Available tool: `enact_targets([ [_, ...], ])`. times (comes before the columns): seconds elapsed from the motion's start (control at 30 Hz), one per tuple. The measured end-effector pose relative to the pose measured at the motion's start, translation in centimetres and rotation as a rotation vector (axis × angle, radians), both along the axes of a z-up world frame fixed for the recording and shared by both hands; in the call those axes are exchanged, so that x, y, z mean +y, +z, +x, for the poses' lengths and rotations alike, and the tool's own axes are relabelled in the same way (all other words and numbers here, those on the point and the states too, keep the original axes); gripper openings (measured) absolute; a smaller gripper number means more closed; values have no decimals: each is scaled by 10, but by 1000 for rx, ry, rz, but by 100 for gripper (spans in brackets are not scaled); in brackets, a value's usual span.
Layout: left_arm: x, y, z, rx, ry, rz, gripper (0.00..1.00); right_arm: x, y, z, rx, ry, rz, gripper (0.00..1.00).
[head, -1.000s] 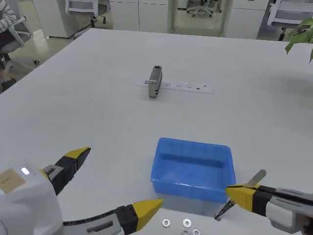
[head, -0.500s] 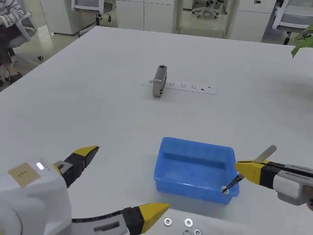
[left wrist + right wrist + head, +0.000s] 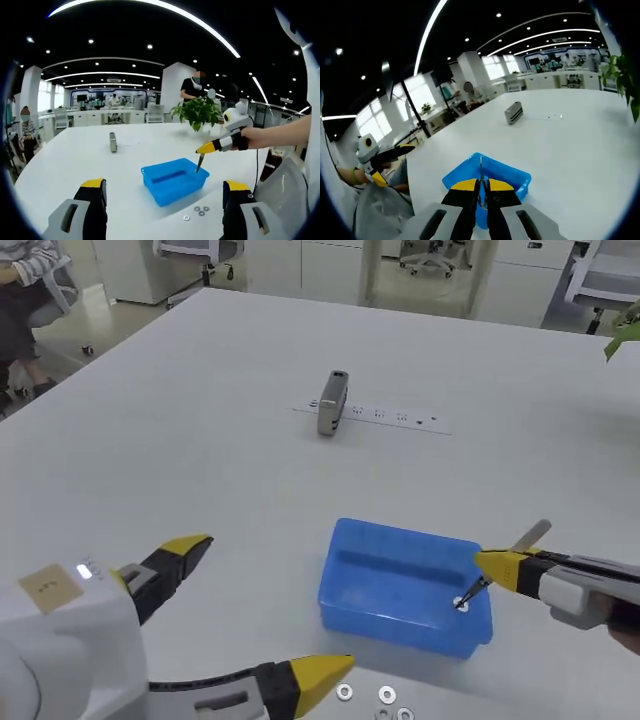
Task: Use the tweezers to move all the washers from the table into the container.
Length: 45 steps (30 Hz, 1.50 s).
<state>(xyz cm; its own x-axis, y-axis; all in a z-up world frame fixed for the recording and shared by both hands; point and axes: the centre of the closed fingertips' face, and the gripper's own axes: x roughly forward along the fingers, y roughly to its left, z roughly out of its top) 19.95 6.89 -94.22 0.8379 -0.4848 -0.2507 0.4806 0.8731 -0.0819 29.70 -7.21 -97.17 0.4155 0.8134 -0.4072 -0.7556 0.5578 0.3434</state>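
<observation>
Within the last second the right tool [image 3: 492, 564], pressed together on the tweezers [image 3: 472, 592], was lifted from the worktop [image 3: 200, 440] in front of the container [image 3: 390, 625] and brought over the container's right-hand part. A small washer [image 3: 461, 604] appeared to be pinched at the tweezer tips, just above the blue floor and inside the rim. The carry therefore seemed complete, with only the release left for this piece.

The loose washers [image 3: 387, 695] were seen lying close together on the worktop just in front of the container, so most of the task was judged to remain. The left tool [image 3: 258, 610] was held spread wide and empty, near those washers on their left; it might crowd the next approach if brought closer.

Farther back, well apart, a power strip [image 3: 378, 416] with a grey adapter [image 3: 331, 402] plugged into it was lying on the worktop, out of the way.
</observation>
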Motion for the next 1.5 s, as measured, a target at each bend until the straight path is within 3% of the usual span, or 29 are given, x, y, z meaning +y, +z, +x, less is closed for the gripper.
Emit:
enact_targets([
  [0.33,-1,3,0,-8,-4,-24,99,8,-26,16,-27,17,-111,3],
  [0.4,-1,3,0,-8,-5,-23,99,7,-31,18,-15,8,-128,3],
  [0.63,-2,2,-1,-3,-10,-23,99,6,-39,22,-15,4,-154,3],
  [1.07,-1,1,-1,0,-6,-33,99,8,-49,22,-26,29,-182,3],
  [1.23,-3,2,-1,1,-16,-40,99,8,-50,19,-32,34,-168,3],
  [1.5,-4,3,-2,-4,-21,-39,99,7,-34,11,-60,26,-111,3],
])
